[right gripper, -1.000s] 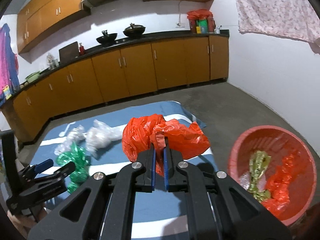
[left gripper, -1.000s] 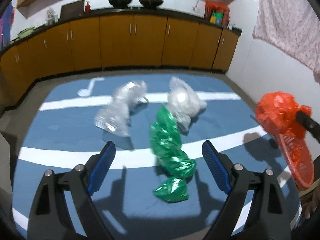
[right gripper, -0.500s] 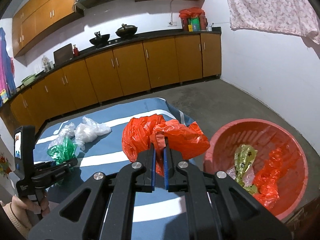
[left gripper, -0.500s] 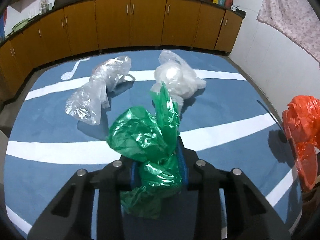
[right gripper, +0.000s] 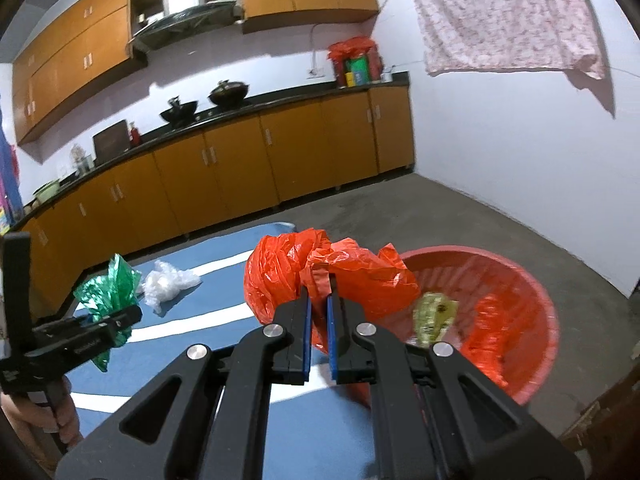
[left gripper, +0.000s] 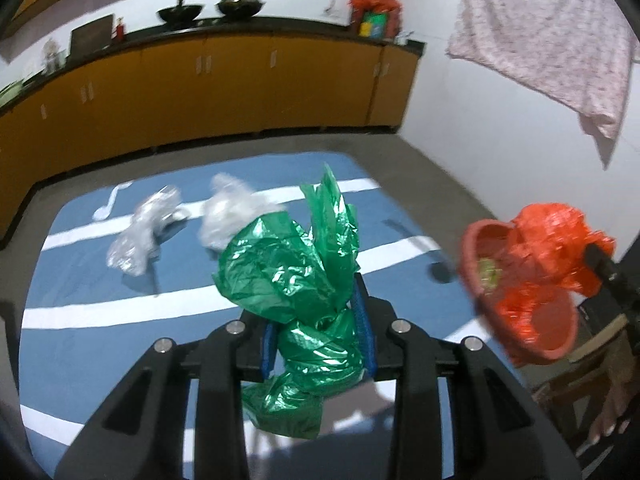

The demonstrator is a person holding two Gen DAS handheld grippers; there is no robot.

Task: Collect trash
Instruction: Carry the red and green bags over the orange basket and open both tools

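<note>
1 green bag (left gripper: 292,276), 1 orange bag (right gripper: 320,276), 2 clear bags (left gripper: 140,236), 1 red basket (right gripper: 536,308), 2 woks (right gripper: 180,111)

glossy crinkled green plastic bag (left gripper: 292,280); rough concrete floor (right gripper: 460,216)

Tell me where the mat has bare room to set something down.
The blue mat is bare along its near edge, between the white stripes, and left of the clear bags. Its far corner past the white bag is also free. It is crowded mid-mat around the two clear bags, and at the right edge by the red basin.
</note>
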